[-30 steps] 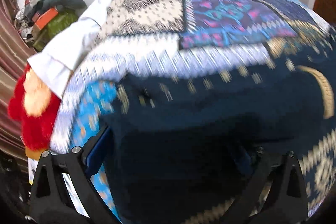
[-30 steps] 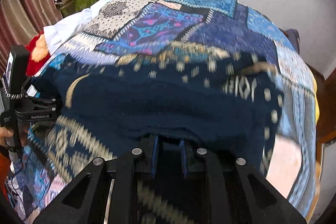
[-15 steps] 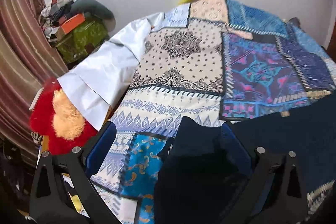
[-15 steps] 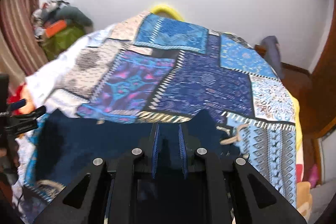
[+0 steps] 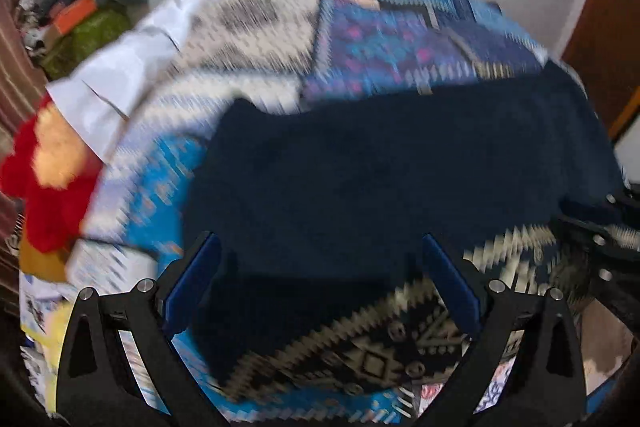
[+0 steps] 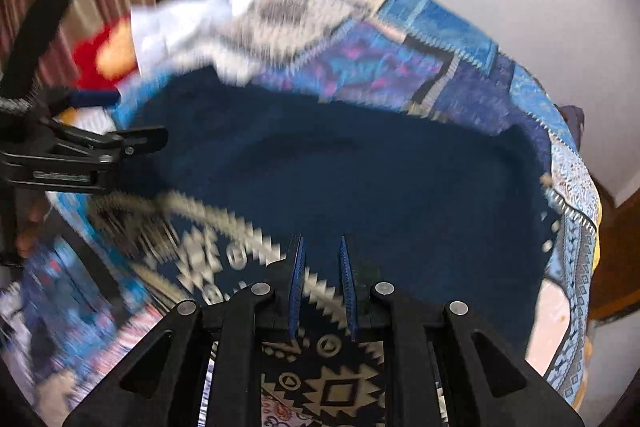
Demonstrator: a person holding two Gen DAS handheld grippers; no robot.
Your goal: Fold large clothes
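Observation:
A large navy garment (image 5: 380,167) with a cream and black patterned border (image 5: 372,355) lies spread on the patchwork bedspread (image 5: 360,39); it also shows in the right wrist view (image 6: 360,171). My left gripper (image 5: 320,267) is open over the garment's near left edge, with nothing between its blue pads. My right gripper (image 6: 322,259) has its pads close together with a narrow gap over the patterned border (image 6: 320,379); whether cloth is pinched is unclear. The left gripper also shows at the left of the right wrist view (image 6: 120,143).
A red and orange plush toy (image 5: 44,167) and a white cloth (image 5: 120,75) lie at the bed's left edge. A pile of bags and clothes (image 5: 80,19) sits in the far left corner. White wall behind, a wooden door (image 5: 608,47) at right.
Both grippers came back down toward the bed with the garment. The left gripper, holding a navy fold half a second ago, is now open. The garment now lies spread flat.

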